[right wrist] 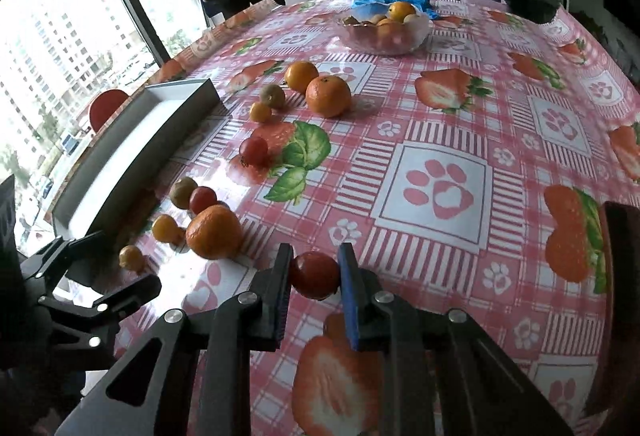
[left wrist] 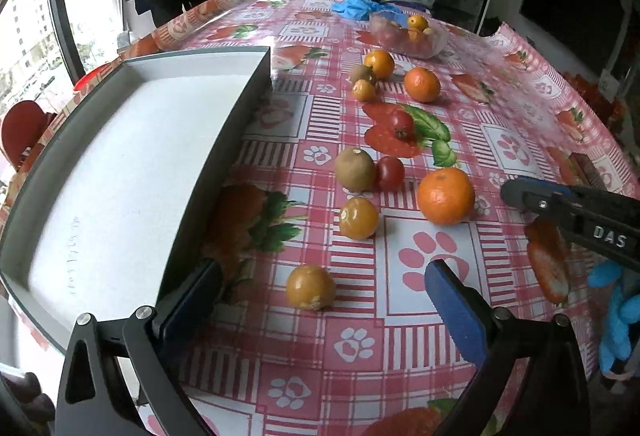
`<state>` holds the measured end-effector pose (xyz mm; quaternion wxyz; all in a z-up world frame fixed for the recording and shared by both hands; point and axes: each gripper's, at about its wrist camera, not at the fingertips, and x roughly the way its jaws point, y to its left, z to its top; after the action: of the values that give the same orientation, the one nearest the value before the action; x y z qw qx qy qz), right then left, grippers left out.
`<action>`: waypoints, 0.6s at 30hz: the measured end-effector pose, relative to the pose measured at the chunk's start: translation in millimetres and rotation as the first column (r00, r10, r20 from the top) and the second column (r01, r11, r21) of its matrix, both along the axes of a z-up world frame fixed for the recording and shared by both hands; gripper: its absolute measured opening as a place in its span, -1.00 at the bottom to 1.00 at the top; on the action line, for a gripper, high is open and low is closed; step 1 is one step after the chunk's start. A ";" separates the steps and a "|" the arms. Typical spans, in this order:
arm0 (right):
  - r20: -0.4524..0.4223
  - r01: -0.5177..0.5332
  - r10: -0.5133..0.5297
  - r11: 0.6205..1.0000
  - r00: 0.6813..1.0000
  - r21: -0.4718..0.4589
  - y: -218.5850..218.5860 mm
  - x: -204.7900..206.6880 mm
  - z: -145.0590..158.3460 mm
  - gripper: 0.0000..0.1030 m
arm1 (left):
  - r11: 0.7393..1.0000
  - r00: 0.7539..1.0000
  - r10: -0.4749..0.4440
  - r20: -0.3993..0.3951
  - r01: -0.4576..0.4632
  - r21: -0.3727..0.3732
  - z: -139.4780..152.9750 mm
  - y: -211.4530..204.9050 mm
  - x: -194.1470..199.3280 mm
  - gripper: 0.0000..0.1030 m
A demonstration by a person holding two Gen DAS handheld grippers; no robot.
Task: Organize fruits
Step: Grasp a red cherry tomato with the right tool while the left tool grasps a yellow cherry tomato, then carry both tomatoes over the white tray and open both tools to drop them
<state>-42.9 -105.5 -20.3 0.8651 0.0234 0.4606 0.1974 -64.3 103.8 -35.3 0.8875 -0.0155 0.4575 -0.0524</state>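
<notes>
Loose on table: three tangerines [left wrist: 446, 195], two kiwis [left wrist: 355, 170], two tomatoes [left wrist: 391, 173].

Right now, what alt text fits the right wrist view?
The right gripper is shut on a small red tomato above a strawberry-print tablecloth. Oranges, kiwis and tomatoes lie scattered beside an empty grey tray; a clear fruit bowl sits farther back.
</notes>
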 end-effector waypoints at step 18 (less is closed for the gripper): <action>0.001 -0.012 0.012 1.000 1.000 0.017 1.3 -10.6 9.7 -0.51 | 0.997 0.998 -0.056 -0.035 0.058 0.049 0.9 -20.0 -4.8 -0.55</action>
<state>-53.5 -104.2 -10.6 0.8639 0.0279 0.4587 0.2063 -69.1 83.8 -34.5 0.8779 0.0190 0.4740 -0.0659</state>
